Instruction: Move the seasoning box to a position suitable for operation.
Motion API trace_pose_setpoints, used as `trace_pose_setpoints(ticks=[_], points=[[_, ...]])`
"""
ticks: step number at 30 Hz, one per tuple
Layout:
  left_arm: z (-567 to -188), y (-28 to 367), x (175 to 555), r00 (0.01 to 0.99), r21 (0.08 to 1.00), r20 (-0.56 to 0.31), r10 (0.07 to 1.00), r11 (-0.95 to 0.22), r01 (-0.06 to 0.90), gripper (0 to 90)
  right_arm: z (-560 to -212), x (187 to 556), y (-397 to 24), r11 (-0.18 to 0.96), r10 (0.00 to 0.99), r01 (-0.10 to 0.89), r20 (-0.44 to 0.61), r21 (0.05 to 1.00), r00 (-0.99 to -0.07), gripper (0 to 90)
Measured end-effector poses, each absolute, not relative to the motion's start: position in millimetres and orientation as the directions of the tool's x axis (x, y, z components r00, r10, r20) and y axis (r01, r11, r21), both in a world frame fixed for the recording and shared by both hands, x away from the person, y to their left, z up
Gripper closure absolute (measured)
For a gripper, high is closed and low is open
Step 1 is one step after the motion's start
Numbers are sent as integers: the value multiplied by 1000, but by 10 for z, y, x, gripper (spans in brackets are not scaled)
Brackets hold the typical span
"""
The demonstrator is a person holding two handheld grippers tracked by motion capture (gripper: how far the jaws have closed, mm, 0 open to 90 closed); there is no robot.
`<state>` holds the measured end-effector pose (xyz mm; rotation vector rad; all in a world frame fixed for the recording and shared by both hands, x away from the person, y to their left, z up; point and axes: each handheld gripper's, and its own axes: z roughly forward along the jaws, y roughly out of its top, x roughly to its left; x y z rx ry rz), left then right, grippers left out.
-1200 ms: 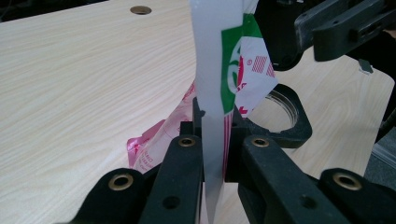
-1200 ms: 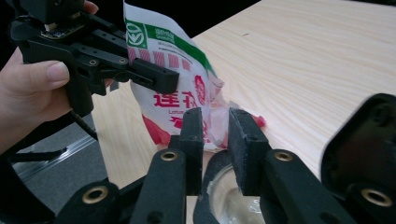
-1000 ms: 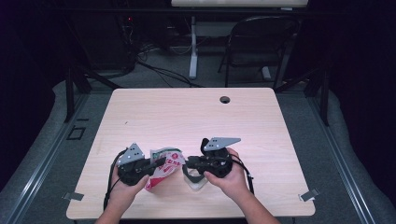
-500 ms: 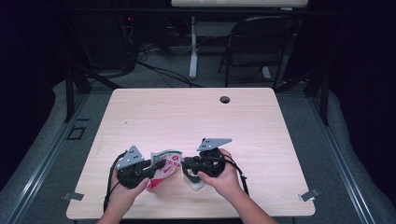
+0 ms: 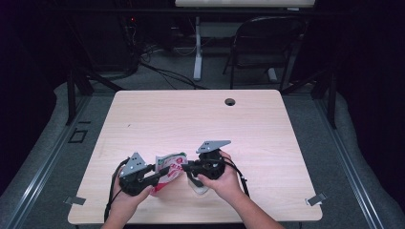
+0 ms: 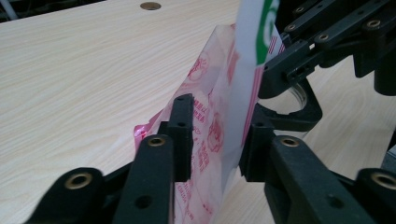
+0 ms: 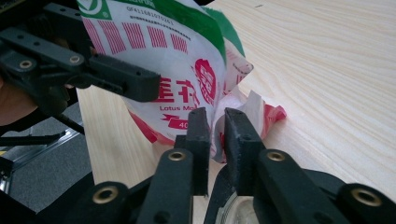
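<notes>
Since a second ago, the left tool (image 6: pixel 212 140) has been opening, its jaws now loosely flanking the red-and-white pouch (image 7: pixel 177 65). Meanwhile the right tool (image 7: pixel 215 135) has been closing and pinches the pouch's edge. It stands near the tabletop's (image 5: pixel 200 119) front edge, between both tools.

Tabletop brightly lit, surroundings dark; close views slightly soft.

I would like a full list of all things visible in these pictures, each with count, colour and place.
snack bag: one, white with red and green print, near table edge, between both grippers
clear container: one, transparent, under the right hand; what it is I cannot tell
table: one, light wood, centre; dark round hole near far edge
folding chair: one, dark, behind table
left gripper: one, black, jaws just opening, bag between, pads apart from it
right gripper: one, black, jaws just closing, pinching the bag's edge
hands: two, near edge
</notes>
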<state>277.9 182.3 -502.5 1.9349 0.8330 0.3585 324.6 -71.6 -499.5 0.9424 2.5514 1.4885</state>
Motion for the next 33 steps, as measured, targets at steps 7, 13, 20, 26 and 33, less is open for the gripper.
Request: trace_pose_setpoints(ticks=[7, 13, 20, 26, 33], points=[[-5130, 1842, 2792, 732, 863, -112, 672, -299, 407, 596, -4991, 3287, -709, 341, 524, 498, 278, 797, -805, 900], [-5226, 1842, 2786, 711, 861, -69, 699, -318, 397, 554, -4957, 3264, -673, 362, 536, 473, 237, 803, -811, 900], [-5245, 1882, 2785, 700, 867, -87, 708, -292, 403, 478, -4954, 3255, -671, 363, 541, 474, 233, 802, -808, 900], [-5299, 1954, 2761, 693, 857, -105, 713, -289, 427, 455, -4951, 3250, -666, 363, 542, 471, 229, 804, -808, 900], [-5450, 1967, 2716, 697, 856, -106, 710, -291, 427, 363, -4946, 3243, -664, 362, 545, 470, 226, 805, -807, 900]])
